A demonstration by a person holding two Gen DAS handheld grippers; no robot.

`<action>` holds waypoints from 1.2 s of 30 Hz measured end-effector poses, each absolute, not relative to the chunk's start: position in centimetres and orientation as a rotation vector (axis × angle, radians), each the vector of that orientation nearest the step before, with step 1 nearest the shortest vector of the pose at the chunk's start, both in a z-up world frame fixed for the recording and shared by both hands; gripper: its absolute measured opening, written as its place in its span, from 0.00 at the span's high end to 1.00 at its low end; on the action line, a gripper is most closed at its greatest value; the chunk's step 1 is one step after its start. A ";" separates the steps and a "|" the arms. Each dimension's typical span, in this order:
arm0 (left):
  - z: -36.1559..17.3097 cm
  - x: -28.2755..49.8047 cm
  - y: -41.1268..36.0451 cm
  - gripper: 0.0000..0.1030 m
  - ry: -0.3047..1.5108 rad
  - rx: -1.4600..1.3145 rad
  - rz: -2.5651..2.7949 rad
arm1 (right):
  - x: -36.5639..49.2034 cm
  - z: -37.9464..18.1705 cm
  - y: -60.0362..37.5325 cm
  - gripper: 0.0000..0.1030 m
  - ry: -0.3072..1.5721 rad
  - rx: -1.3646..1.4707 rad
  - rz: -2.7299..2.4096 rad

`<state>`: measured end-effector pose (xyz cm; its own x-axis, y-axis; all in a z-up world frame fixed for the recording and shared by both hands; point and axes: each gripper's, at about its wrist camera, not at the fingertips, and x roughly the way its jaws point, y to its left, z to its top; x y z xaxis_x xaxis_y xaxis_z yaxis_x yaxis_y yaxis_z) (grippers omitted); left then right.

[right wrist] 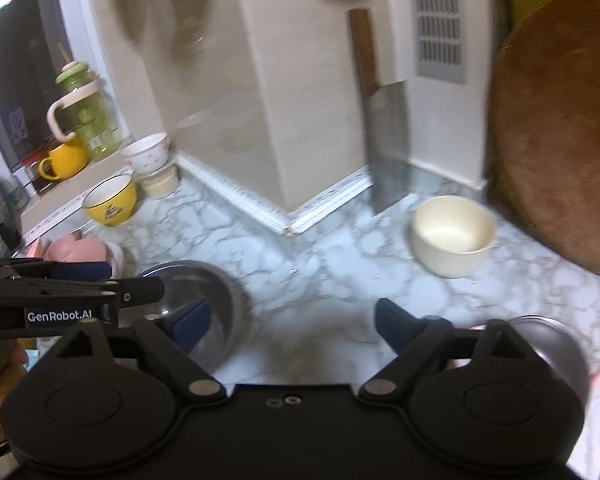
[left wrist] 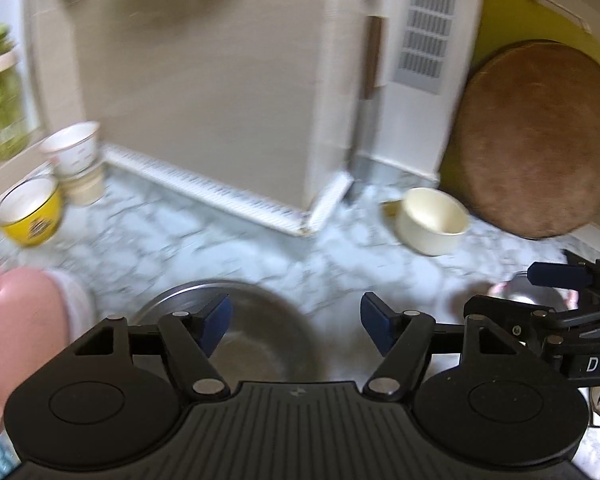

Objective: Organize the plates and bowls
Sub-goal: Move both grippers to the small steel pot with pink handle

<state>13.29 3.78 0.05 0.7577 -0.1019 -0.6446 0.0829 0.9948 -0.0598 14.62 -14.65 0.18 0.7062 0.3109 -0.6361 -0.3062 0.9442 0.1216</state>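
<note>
Both claws stand wide with nothing between the pads: our left claw (left wrist: 296, 328) over a steel bowl (left wrist: 260, 344) on the marble worktop (right wrist: 320, 264), our right claw (right wrist: 292, 322) beside it. We read "GenRobot.AI" on the left claw's side. A cream bowl (right wrist: 452, 240) stands near the cleaver (right wrist: 388, 144).

Steel bowl (left wrist: 260, 320) partly hidden by tool; chopping board (right wrist: 560, 132) cut off.

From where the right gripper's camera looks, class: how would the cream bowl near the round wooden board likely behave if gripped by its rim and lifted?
The cream bowl looks rigid and smooth, so the pads may slip on its rim. Its wide base and low, straight walls suggest it would slide rather than tip. It appears empty, so probably light.
</note>
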 end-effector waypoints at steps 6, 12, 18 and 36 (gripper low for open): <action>0.7 13.7 -0.3 0.26 0.681 -0.001 -0.207 | 13.4 1.3 -18.3 0.01 0.682 0.019 0.236; 0.6 14.4 -4.3 0.26 0.677 0.060 -0.305 | 12.3 1.6 -21.8 0.00 0.696 0.048 0.127; -0.1 16.0 -8.3 0.26 0.704 0.104 -0.401 | 11.1 1.3 -25.3 0.00 0.718 0.073 0.020; -6.2 22.8 -18.7 0.26 0.869 0.264 -0.548 | 11.4 -3.3 -33.1 0.03 0.830 0.227 -0.179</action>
<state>22.83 -18.70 -6.17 0.5197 -0.3465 -0.7809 0.5550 0.8318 0.0003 11.39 -33.08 -3.35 0.6622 -0.0683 -0.7462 0.2451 0.9608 0.1295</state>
